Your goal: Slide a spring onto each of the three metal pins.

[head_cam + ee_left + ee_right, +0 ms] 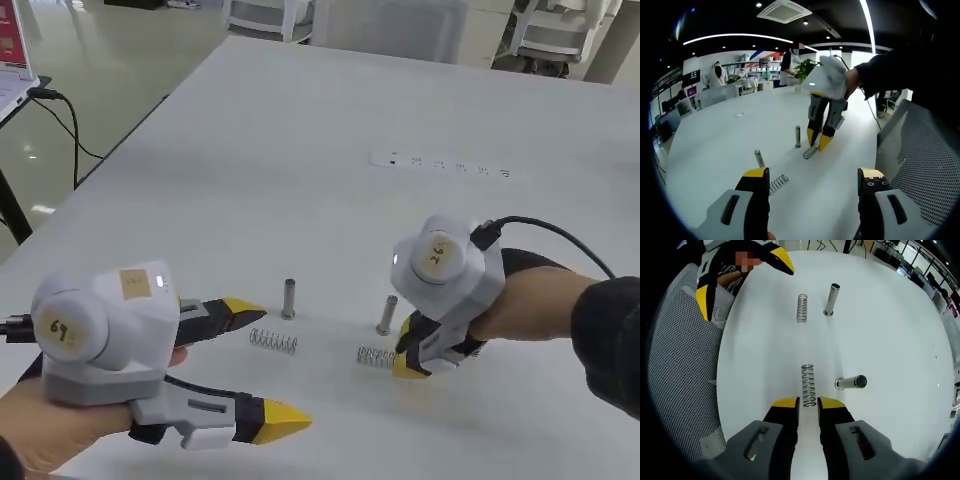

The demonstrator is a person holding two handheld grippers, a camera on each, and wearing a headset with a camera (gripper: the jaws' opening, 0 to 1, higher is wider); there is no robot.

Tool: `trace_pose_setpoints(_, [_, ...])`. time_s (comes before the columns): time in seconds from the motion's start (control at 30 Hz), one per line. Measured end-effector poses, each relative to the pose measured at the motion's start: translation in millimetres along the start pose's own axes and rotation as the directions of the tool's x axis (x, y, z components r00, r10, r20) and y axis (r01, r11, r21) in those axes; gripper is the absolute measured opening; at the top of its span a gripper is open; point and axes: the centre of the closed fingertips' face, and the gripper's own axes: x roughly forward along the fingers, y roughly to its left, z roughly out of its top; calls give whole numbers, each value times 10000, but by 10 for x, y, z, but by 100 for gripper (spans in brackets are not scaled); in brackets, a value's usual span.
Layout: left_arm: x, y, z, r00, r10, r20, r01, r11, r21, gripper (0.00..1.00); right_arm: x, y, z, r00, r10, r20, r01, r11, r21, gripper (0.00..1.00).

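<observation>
Right hand-held gripper [809, 402]: jaws drawn nearly together, pinching one end of the held spring [808, 382], which lies flat on the white table [300, 150]. The first pin [387, 314] stands upright just beside this spring, not touching it. The second pin [289, 298] stands upright to the left of the first pin. A loose spring [273, 341] lies flat, left of the first pin and nearer the person. Left hand-held gripper [268, 367]: jaws wide apart, further left of the first pin, above the table.
</observation>
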Motion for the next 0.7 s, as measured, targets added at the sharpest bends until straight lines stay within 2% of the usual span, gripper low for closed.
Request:
trace_pose_setpoints(0.4, [34,-21,7,9999,-121,-3,121,9999,18,69,13,7,5,10000,-12,-33,11,9999,-134,13])
trace_pose_setpoints(0.7, [64,-64,31,9996,-281,-61,282,9995,130,68,-121,85,76,9999,22,102,-20,9999,-153,13])
